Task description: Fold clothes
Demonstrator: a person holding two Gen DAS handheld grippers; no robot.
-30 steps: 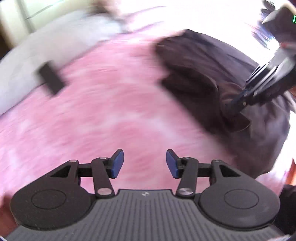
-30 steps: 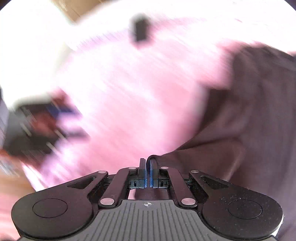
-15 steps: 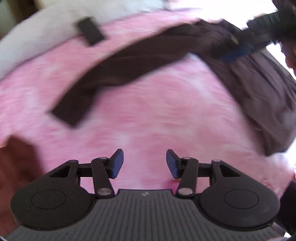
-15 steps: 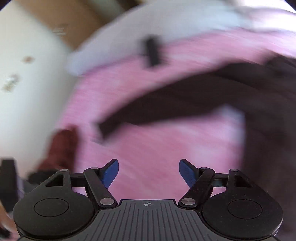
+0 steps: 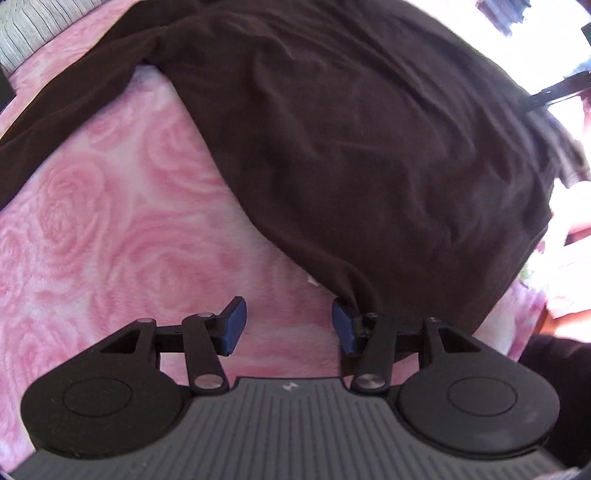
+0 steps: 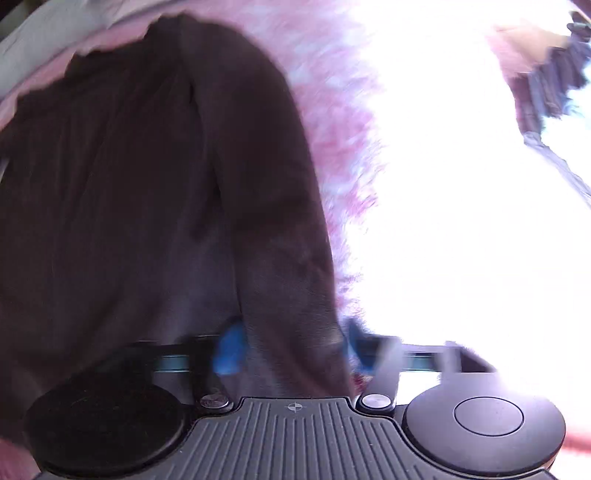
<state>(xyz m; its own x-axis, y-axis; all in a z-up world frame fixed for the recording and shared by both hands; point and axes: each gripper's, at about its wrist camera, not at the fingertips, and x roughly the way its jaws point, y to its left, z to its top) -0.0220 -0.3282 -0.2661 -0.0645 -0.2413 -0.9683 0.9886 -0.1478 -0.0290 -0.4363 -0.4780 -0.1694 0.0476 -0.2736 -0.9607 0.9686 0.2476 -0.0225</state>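
A dark brown long-sleeved top (image 5: pixel 351 140) lies spread on a pink rose-patterned blanket (image 5: pixel 122 236), one sleeve (image 5: pixel 70 96) stretching to the upper left. My left gripper (image 5: pixel 288 326) points down at the blanket, open, with only blanket between its pads; its right pad (image 5: pixel 341 325) touches the top's lower corner. In the blurred right wrist view, the top (image 6: pixel 110 192) fills the left side and a long strip of it, likely the other sleeve (image 6: pixel 280 236), runs down between my right gripper's (image 6: pixel 291 350) pads. Those jaws are closing, still apart around the fabric.
Grey striped bedding (image 5: pixel 26 33) lies beyond the blanket at the upper left, with a dark flat object (image 5: pixel 5 90) at the left edge. A thin black finger of the other gripper (image 5: pixel 554 90) shows at the far right. Glare (image 6: pixel 461 184) washes out the right wrist view's right side.
Both grippers swung across the bed to the top's near edge. The right gripper, shut on fabric a second ago, opened wide and now stands around the sleeve. The left stayed equally open.
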